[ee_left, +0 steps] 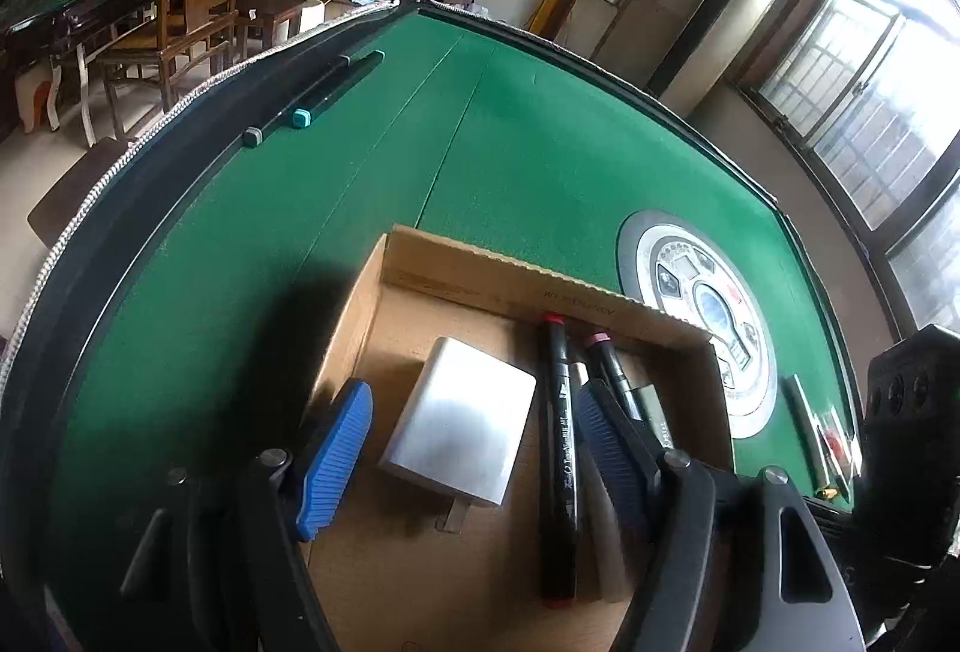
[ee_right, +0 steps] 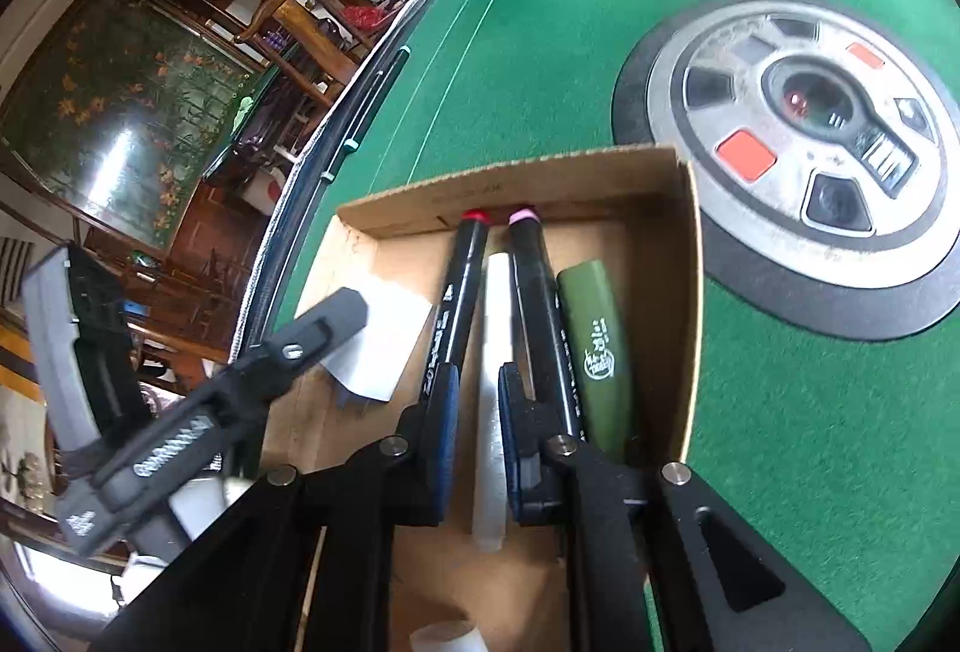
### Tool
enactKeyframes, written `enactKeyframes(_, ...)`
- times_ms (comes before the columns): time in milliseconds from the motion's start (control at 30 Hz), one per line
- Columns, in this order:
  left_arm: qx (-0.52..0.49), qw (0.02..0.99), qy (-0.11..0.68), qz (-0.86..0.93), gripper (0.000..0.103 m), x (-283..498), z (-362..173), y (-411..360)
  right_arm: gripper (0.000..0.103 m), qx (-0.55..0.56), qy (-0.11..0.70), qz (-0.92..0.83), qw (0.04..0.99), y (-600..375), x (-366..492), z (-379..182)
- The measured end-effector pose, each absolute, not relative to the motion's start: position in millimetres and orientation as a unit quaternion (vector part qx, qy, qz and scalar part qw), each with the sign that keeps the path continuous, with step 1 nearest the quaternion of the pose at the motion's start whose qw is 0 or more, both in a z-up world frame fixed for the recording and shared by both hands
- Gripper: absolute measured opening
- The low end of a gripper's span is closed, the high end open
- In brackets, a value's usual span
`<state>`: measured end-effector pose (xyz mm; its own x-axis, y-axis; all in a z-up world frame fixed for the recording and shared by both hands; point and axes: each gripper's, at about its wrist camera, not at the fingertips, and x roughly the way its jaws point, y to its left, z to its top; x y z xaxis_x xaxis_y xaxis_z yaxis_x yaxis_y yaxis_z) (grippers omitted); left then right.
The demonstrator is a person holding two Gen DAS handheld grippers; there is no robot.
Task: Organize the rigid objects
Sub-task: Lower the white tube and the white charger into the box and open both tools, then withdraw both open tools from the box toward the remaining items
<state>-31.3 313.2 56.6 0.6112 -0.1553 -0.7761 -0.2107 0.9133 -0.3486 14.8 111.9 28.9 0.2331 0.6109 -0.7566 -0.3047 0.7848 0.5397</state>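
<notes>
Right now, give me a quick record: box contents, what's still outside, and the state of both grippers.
box: cardboard box on green table
in box: silver block; red-capped marker; pink-capped marker; white stick; green case
outside: two markers at table's far rim
left gripper: open, above block
right gripper: fingers either side of white stick, contact unclear

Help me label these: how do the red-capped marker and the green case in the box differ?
The red-capped marker is black, slim and longer; the green case is olive, wider and shorter. The marker carries a red end cap; the case bears a white printed logo. The marker lies left of the white stick; the case lies by the right wall of the cardboard box. Both lie lengthwise in the box.
</notes>
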Motion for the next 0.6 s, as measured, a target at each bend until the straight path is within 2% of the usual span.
enactKeyframes(133,-0.208,0.885,0.417,0.013,0.075,-53.0,76.9,311.9,0.023,0.145,0.525,0.303,0.782,97.9,10.7,38.0)
enactKeyframes(233,-0.211,0.887,0.410,0.000,0.076,-76.7,86.7,305.4,0.032,0.141,0.502,0.307,0.796,75.2,3.1,50.0)
enactKeyframes(600,-0.173,0.855,0.481,-0.084,0.078,-149.3,61.2,224.5,0.036,0.136,0.446,0.272,0.842,-41.6,-46.6,63.2)
